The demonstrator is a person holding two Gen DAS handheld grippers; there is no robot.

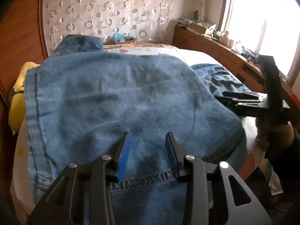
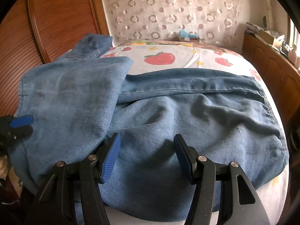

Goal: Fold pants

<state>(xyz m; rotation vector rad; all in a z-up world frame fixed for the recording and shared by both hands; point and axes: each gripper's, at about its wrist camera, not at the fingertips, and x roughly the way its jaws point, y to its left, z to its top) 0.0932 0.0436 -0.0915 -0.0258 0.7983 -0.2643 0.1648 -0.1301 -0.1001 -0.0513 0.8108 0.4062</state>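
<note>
On the bed [image 2: 187, 63] with its strawberry sheet, your jeans [image 2: 187, 116] lie across the mattress, one leg section folded over at the left. Your left claw [image 1: 148, 136] hangs over that flap, jaws apart and empty, likely after laying it down. Your right claw [image 2: 148, 140] hovers wide and empty over the middle, placed to grab the next fold.

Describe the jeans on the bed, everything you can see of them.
The jeans are faded blue denim with darker smudges, stitched seams and a pocket edge. They lie wrinkled across the strawberry-print sheet, one section folded over on the left so layers overlap. Both grippers stand over the cloth with open jaws, gripping nothing.
</note>
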